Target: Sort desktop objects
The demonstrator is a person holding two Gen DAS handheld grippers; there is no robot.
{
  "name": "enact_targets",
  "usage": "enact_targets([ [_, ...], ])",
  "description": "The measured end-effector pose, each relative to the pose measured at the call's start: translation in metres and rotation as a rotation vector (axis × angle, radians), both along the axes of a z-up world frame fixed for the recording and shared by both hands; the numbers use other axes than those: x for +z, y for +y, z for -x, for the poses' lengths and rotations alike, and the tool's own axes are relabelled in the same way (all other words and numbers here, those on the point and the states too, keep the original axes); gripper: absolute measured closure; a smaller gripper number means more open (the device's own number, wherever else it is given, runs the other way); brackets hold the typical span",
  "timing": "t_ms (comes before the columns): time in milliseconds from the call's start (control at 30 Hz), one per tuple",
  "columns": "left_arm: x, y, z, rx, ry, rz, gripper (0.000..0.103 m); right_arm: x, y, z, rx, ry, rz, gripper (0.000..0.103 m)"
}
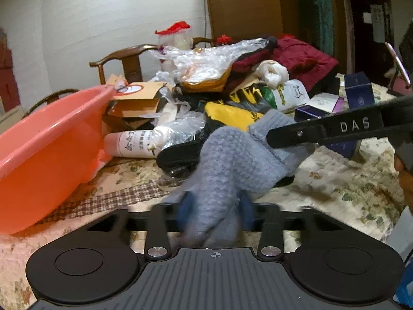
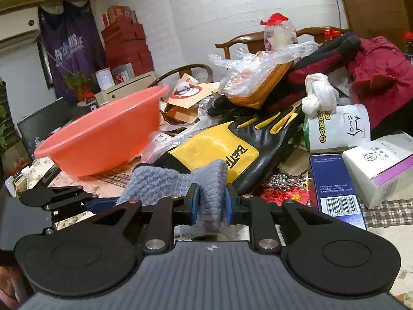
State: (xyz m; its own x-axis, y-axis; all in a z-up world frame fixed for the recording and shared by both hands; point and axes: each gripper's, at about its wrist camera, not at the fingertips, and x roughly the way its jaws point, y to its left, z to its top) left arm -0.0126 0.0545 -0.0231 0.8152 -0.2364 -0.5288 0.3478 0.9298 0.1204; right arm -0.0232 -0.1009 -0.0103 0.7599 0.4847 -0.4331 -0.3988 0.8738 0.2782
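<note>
Both tongs: left tongs [image 1: 214, 206] and right tongs [image 2: 211, 201] are pinching one grey glove [image 1: 227, 160], holding it above the surface [image 1: 335, 180].
Basin [image 2: 103, 134]: sitting beyond, seemingly empty.
Pile: yellow glove [image 2: 219, 149], boxes [image 2: 333, 180] and bags are lying unsorted; sorting is barely starting.

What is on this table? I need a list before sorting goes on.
knitted glove: one, grey-blue, held between both grippers
basin: one, orange-pink, left side of table
work glove: one, yellow and black, behind the knitted glove
boxes: two, dark blue and white, right
white bottle: one, lying beside the basin
red garment: one, back right
left gripper: shut on knitted glove
right gripper: shut on knitted glove
</note>
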Motion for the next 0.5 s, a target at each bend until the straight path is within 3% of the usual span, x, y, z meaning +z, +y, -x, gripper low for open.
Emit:
enact_targets([
  [67, 0.005, 0.001, 0.004, 0.004, -0.012, 0.012, 0.088, 0.002, 0.005, 0.005, 0.011, -0.028, 0.021, 0.087],
  [267, 0.03, 0.004, 0.023, 0.002, -0.067, 0.007, 0.088, 0.03, 0.011, 0.026, 0.037, -0.136, 0.045, 0.087],
  [500, 0.055, 0.01, 0.041, 0.049, -0.136, -0.013, 0.089, 0.051, 0.018, 0.033, 0.081, -0.169, 0.012, 0.088],
])
